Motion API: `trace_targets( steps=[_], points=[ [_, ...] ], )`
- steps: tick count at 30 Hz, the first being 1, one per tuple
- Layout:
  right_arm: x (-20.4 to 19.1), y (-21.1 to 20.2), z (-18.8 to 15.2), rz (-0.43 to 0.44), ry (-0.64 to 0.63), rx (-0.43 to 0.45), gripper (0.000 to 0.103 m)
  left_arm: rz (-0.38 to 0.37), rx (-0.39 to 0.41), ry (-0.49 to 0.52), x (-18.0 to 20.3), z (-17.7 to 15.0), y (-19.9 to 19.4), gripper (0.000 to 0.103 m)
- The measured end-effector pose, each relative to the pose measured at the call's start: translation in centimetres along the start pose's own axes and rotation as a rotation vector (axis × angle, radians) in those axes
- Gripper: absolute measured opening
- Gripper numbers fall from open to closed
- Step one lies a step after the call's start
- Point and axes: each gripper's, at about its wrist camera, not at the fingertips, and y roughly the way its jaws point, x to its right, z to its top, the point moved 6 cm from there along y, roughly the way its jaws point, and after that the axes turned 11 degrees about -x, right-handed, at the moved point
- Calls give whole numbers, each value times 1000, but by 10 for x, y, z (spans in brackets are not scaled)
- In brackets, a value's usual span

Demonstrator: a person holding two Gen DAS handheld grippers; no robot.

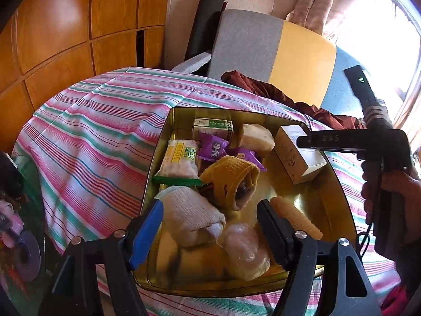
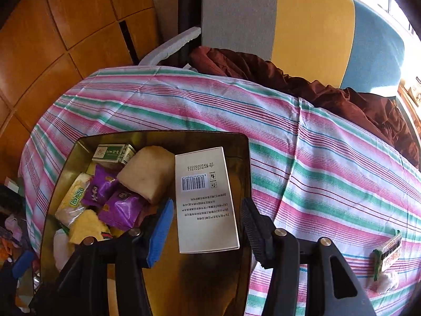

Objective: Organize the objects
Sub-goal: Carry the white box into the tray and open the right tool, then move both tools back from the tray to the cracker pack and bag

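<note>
A gold metal tin (image 1: 334,192) sits on the striped tablecloth and holds snack packets, rolled socks and small boxes. My left gripper (image 1: 210,226) is open above the tin's near end, over a beige rolled sock (image 1: 189,213) and a clear wrapped bun (image 1: 244,252). A yellow sock (image 1: 231,176) lies in the middle. My right gripper (image 2: 208,226) is open over the tin's right side (image 2: 246,158), its fingers either side of a white box (image 2: 205,197) that rests in the tin, not gripped. The right gripper also shows in the left wrist view (image 1: 305,142) above that white box (image 1: 297,152).
A green snack packet (image 2: 388,255) lies on the striped cloth (image 2: 315,171) at the right. A dark red cloth (image 2: 315,84) is bunched at the table's far edge before a grey, yellow and blue chair back (image 2: 302,18). Wooden cabinets (image 1: 65,26) stand left.
</note>
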Motion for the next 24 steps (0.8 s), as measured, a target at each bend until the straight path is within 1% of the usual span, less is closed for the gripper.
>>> trace_targets(
  steps=[3, 5, 11, 14, 18, 24],
  points=[
    [6, -15, -10, 17, 11, 29, 54, 1, 3, 5, 2, 0, -2, 74],
    [12, -23, -18, 11, 13, 44, 54, 0, 8, 11, 4, -1, -4, 74],
    [47, -39, -48, 0, 61, 60, 54, 1, 22, 34, 13, -1, -11, 75],
    [72, -48, -62, -4, 102, 73, 54, 0, 27, 48, 19, -2, -15, 75],
    [108, -62, -76, -30, 159, 95, 54, -3, 37, 76, 29, -1, -20, 75],
    [177, -83, -97, -95, 266, 124, 54, -8, 50, 125, 48, 1, -27, 76]
  ],
)
